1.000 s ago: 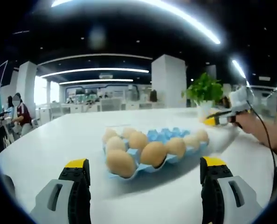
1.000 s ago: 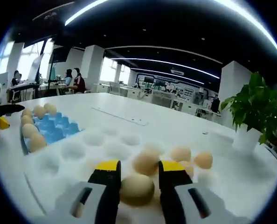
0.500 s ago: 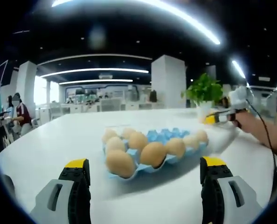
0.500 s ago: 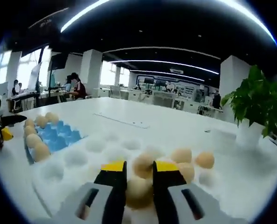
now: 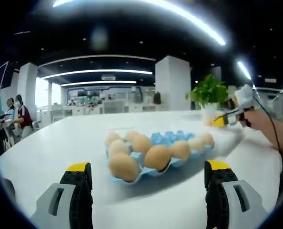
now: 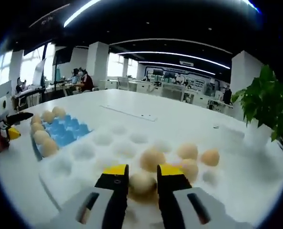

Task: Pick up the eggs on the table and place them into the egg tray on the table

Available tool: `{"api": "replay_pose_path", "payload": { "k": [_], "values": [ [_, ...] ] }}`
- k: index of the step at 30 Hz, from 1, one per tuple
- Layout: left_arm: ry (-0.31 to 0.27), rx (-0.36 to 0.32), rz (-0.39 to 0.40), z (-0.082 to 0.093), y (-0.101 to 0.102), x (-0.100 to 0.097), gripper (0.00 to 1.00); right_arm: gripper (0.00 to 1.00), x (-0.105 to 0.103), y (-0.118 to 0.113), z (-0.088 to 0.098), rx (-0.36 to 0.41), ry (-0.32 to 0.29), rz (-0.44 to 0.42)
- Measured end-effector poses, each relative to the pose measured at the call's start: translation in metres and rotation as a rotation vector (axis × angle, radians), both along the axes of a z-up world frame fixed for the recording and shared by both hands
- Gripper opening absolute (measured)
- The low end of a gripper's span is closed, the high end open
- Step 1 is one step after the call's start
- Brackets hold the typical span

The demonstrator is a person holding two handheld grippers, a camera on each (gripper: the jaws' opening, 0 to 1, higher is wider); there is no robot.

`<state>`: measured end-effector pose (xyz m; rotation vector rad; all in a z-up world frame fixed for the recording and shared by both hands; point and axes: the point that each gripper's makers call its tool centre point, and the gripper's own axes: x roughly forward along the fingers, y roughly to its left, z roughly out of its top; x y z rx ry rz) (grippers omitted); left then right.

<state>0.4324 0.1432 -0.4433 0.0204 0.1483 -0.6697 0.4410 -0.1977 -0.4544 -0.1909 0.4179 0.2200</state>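
Office hall, white table [image 5: 60, 143]; right tongs [image 6: 136, 175] grip egg [image 6: 142, 182]; left tongs [image 5: 147, 172] agape.

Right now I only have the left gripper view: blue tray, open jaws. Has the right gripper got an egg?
Observer: Yes. In the right gripper view the right gripper is shut on an egg, held between its yellow-tipped jaws.
Operator: Where is it, relative to the blue tray?
Observer: It is over a white foam tray with round hollows; the blue egg tray lies beyond it, toward that view's left.
Operator: More eggs left over there?
Observer: Four loose eggs sit on the white tray just past the jaws.
Operator: Free slots in blue?
Observer: The middle blue cups look bare; eggs line its near side.
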Motion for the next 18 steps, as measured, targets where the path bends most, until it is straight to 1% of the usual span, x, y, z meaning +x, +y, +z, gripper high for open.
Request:
{"api": "replay_pose_path", "payload": {
  "k": [1, 2, 6, 10, 11, 13, 18],
  "values": [
    [-0.001, -0.003, 0.002, 0.0, 0.001, 0.0, 1.0, 0.27, 0.0, 0.0, -0.002, -0.011, 0.015, 0.018],
    [0.0, -0.008, 0.004, 0.001, 0.001, 0.0, 1.0, 0.27, 0.001, -0.001, -0.002, 0.003, 0.024, 0.007],
    [0.003, -0.01, 0.008, 0.0, 0.002, 0.0, 1.0, 0.28, 0.001, 0.001, -0.003, -0.01, 0.039, 0.02],
    [0.001, -0.004, 0.005, 0.0, 0.002, 0.0, 1.0, 0.27, 0.001, 0.001, -0.002, -0.013, 0.006, 0.022],
    [0.001, -0.003, 0.005, 0.0, 0.002, 0.0, 1.0, 0.27, 0.0, 0.001, -0.001, 0.0, 0.0, 0.015],
    [0.002, -0.002, 0.007, -0.001, 0.002, 0.0, 1.0, 0.26, -0.002, 0.002, 0.0, -0.014, -0.014, 0.014],
    [0.002, -0.003, 0.008, -0.001, 0.002, 0.0, 1.0, 0.24, -0.002, 0.002, 0.011, -0.041, -0.042, 0.006]
  ]
}}
